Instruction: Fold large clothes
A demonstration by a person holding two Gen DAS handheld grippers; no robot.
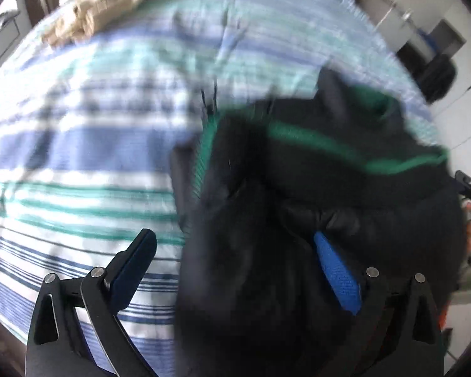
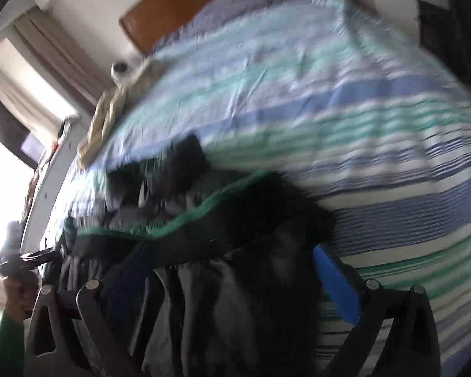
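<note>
1. The black garment [image 1: 298, 188] lay bunched on the bed [image 1: 78, 157], on the blue, white and green striped cover, with a green trim line running across its dark folds. Both views were smeared with motion blur, so finer detail of the fabric was hard to read.
2. The left tongs [image 1: 235, 270] stood wide apart: one blue pad [image 1: 337, 273] lay against the dark cloth, the other arm sat clear over the striped cover, and nothing was pinched. Cloth sat between them, but they were released.
3. The right tongs [image 2: 232, 279] were spread just as wide. The garment's grey lining and black edge hung in the gap, yet the pads did not press on it, so that pair was released too.
4. By my reading, this was the set-down at the end of a fold or a carry: the garment rested on the bed and both grips were let go. The piece looked heaped, not flat, so the fold seemed far from finished.
5. The next move would likely call for finding two clean edges or corners, perhaps along the green trim, and taking a fresh hold to spread the cloth.
6. Both tools pointed steeply down at the bed, close above the garment, side by side.
7. A beige bundle [image 1: 103, 3] lay at the far edge of the bed, well apart from the work.
8. In the right view, a hand [image 2: 17, 286] in a green sleeve gripped the other tool's handle at the left edge.
</note>
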